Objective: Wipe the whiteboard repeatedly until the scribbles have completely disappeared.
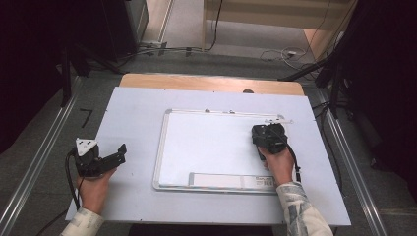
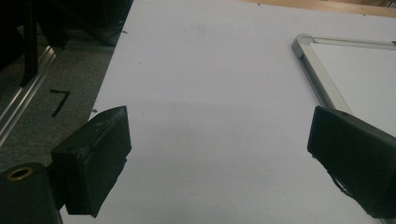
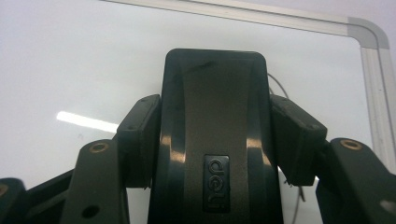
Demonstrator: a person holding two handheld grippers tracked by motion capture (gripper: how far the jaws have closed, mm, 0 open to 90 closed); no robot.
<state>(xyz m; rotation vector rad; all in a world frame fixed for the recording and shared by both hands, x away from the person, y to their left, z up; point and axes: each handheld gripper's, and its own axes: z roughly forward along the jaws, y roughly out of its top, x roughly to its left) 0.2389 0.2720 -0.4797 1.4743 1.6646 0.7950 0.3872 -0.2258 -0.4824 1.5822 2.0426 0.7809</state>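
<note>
A white whiteboard (image 1: 206, 142) with a silver frame lies flat on the table's pale sheet. My right gripper (image 1: 268, 133) is over the board's right part, near its far right corner. In the right gripper view both pads of my right gripper (image 3: 215, 107) press on the sides of a black eraser (image 3: 215, 126) with a raised logo, which rests on the board's surface (image 3: 93, 60). My left gripper (image 1: 119, 153) rests on the sheet left of the board, and its jaws stand wide apart with nothing between them (image 2: 219, 126). The board's near left corner (image 2: 308, 60) lies to its right.
A pale strip with a printed label (image 1: 219, 180) runs along the board's near edge. A small pale object (image 1: 279, 121) lies on the board's far right frame. The table's wooden far edge (image 1: 211, 82) borders the sheet. A black "7" (image 1: 86, 117) is marked on the floor at left.
</note>
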